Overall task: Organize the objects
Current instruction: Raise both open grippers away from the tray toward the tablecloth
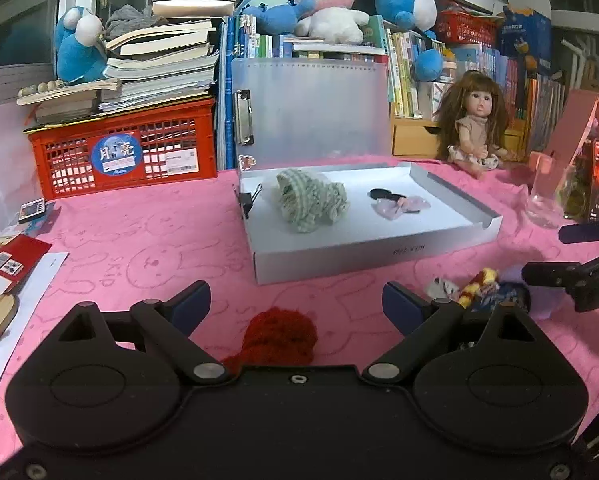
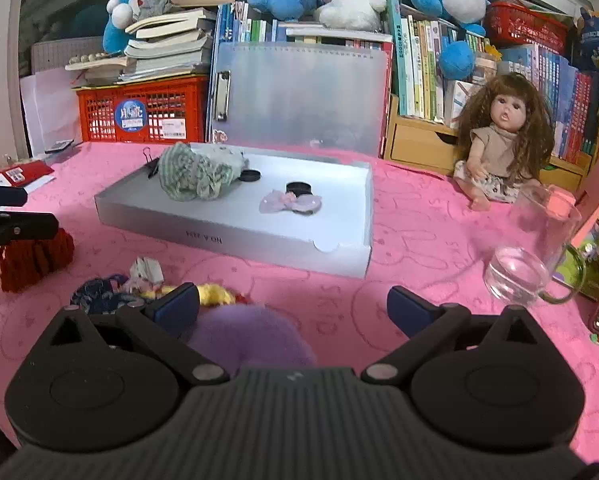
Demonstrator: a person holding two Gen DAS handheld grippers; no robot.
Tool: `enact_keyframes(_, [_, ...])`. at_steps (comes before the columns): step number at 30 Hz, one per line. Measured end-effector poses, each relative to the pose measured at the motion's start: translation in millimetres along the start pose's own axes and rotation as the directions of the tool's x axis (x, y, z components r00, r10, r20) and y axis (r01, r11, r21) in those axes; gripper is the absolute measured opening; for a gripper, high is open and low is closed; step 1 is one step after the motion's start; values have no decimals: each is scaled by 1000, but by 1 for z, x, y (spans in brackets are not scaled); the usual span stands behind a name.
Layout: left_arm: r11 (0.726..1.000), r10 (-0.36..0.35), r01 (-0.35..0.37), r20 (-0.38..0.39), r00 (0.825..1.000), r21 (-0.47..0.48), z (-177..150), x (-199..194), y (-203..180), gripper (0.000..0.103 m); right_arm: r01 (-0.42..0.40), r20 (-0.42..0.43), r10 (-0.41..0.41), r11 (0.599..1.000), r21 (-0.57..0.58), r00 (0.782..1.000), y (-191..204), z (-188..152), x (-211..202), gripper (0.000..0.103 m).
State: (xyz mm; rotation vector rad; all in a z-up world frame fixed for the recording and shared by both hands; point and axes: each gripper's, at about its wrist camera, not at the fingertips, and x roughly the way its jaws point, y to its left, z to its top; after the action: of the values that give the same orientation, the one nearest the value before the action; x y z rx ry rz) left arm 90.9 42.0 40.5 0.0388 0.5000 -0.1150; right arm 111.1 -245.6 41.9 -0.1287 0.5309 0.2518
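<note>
Red yarn, a small knitted garment [image 1: 277, 334], lay bunched on the pink surface [image 1: 147, 248] at the lower centre of the left wrist view, right between the spread fingers of the left hand-held gripper [image 1: 297, 304], which stood wide and released, its pads touching nothing. That piece had no clear long axis; it sat as a rounded clump, just short of the fingertips and slightly left of centre between them, so the left hand was plainly the nearer one to it. In the right wrist view a soft purple thing [image 2: 251, 338] filled the lower centre, lying between the fingers of the right hand-held gripper [image 2: 293, 306], also spread and gripping nothing, with the left pad close to the purple edge and the right pad well apart from it. Just beyond, toward the lower left of that frame, a little heap of doll clothes [image 2: 139, 288] in navy, white and yellow rested on the cloth. Farther back, across the middle of both frames, sat the shallow white box [image 1: 379, 250], already holding a green checked garment [image 1: 311, 202] and a pale pink bow [image 1: 405, 205]. Behind it stood a frosted plastic folder [image 1: 311, 108]; a doll [image 1: 477, 124] sat to the right, a red crate [image 1: 123, 152] to the upper left.
</note>
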Motion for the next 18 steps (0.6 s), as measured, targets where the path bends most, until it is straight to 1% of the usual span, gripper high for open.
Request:
enact_keyframes(7, [1000, 13, -13, -17, 1000, -19, -12, 0, 5, 93, -8, -24, 8, 1000, 7, 1000, 0, -11, 0, 103])
enact_keyframes(18, [999, 21, -22, -50, 999, -28, -24, 5, 6, 93, -35, -42, 35, 999, 14, 998, 5, -17, 3, 103])
